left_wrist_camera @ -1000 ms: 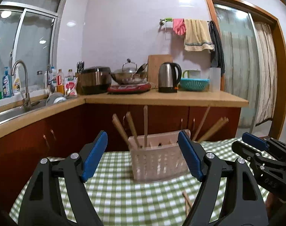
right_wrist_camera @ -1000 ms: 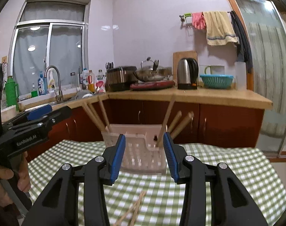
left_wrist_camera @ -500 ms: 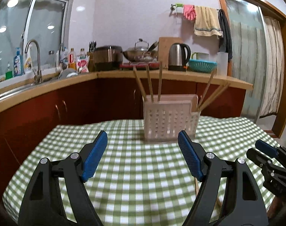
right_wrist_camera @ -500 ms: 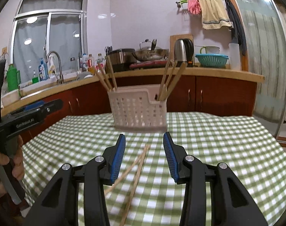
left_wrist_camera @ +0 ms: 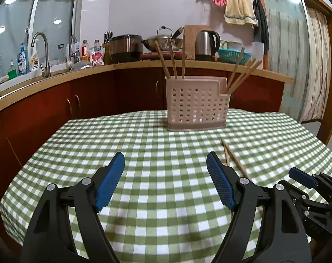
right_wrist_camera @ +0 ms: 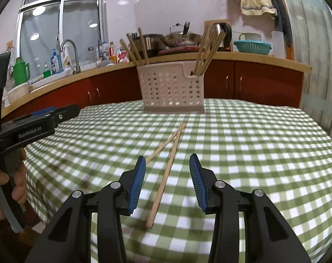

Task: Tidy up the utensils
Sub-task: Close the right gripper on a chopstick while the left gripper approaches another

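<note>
While its blue pads stand apart with nothing between them, the right gripper point(right_wrist_camera: 167, 164) hangs just above the green checked tablecloth point(right_wrist_camera: 242, 144), and one loose chopstick point(right_wrist_camera: 165, 178) lies on the cloth running from between the pads toward the near edge. A second loose chopstick point(right_wrist_camera: 163, 145) slants off to the left, its near end passing behind the left pad and its far end meeting the first stick's far tip. To the left, the left gripper point(left_wrist_camera: 165, 161) has its pads spread wider, empty, over bare cloth; the same two sticks lie to the right of its right pad. A hand point(right_wrist_camera: 4, 188) wraps the left gripper's handle at the left edge of the right wrist view. Farther off, near the far side of the table, a pale perforated utensil basket point(right_wrist_camera: 171, 87) stands upright. Several chopsticks lean in its left part point(right_wrist_camera: 136, 48) and several more in its lower right compartment point(right_wrist_camera: 206, 50). Beyond the table runs a wooden counter point(left_wrist_camera: 209, 65) with a kettle point(left_wrist_camera: 206, 45) and a teal colander point(left_wrist_camera: 233, 55)
</note>
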Tool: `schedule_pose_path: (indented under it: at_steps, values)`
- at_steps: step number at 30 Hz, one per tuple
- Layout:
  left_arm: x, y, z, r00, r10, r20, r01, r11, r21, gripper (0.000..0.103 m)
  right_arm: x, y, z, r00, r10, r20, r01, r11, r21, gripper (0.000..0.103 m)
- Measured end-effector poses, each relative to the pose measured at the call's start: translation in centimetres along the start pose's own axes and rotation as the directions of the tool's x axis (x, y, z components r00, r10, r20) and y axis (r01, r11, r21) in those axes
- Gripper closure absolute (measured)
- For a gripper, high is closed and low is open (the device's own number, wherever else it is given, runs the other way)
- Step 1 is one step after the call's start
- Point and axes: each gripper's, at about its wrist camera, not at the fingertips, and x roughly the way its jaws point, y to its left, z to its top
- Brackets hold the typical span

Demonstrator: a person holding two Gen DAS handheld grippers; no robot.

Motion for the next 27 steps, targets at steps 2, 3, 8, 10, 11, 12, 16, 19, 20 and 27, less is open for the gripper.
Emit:
schedule_pose_path:
  at_steps: [2,3,8,10,11,12,16,19,20,27]
  values:
    - [-0.1,0.1,-0.5,1.000,0.004,-0.011,-0.004,1.000,0.000,0.028,0.3,0.3,-0.5,1.000,0.004,-0.026,-0.005,1.000,-0.011,0.065]
    - [0.0,0.2,-0.7,1.000,0.005,-0.016,-0.005,1.000,-0.001,0.028,0.6,0.3,-0.7,0.999,0.010,-0.043,-0.011,1.000,-0.011,0.065]
    - [0.2,0.1,-1.4,0.999,0.003,-0.037,-0.003,1.000,-0.003,0.028,2.0,0.6,-1.8,0.990,0.028,-0.137,-0.030,0.999,-0.015,0.077]
    - [0.3,-0.1,-1.5,0.999,-0.002,-0.045,0.002,1.000,0.003,0.028,2.7,0.6,-2.3,0.983,0.033,-0.180,-0.036,0.999,-0.015,0.082]
    - [0.3,-0.2,-1.6,0.999,-0.004,-0.047,0.004,1.000,0.006,0.028,2.8,0.5,-2.6,0.981,0.036,-0.189,-0.039,0.999,-0.014,0.085]
    - [0.3,-0.3,-1.7,0.999,-0.006,-0.049,0.007,1.000,0.008,0.028,2.7,0.5,-2.6,0.982,0.033,-0.187,-0.037,0.999,-0.016,0.086]
    - [0.5,-1.1,-2.0,0.998,-0.024,-0.062,0.026,1.000,0.017,0.028,2.4,-0.1,-2.6,0.982,0.030,-0.186,-0.030,1.000,0.002,0.094]
    - [0.7,-2.0,-2.3,0.997,-0.037,-0.072,0.040,0.999,0.030,0.028,2.1,-0.5,-2.6,0.985,0.013,-0.174,-0.013,1.000,0.004,0.096]
    - [0.7,-2.2,-2.5,0.996,-0.041,-0.075,0.044,0.998,0.035,0.028,2.0,-0.8,-2.6,0.985,0.007,-0.170,-0.005,1.000,0.008,0.096]
    - [1.2,-4.3,-3.4,0.991,-0.082,-0.108,0.090,0.994,0.065,0.029,1.2,-2.8,-2.4,0.991,-0.036,-0.131,0.041,0.998,0.038,0.096]
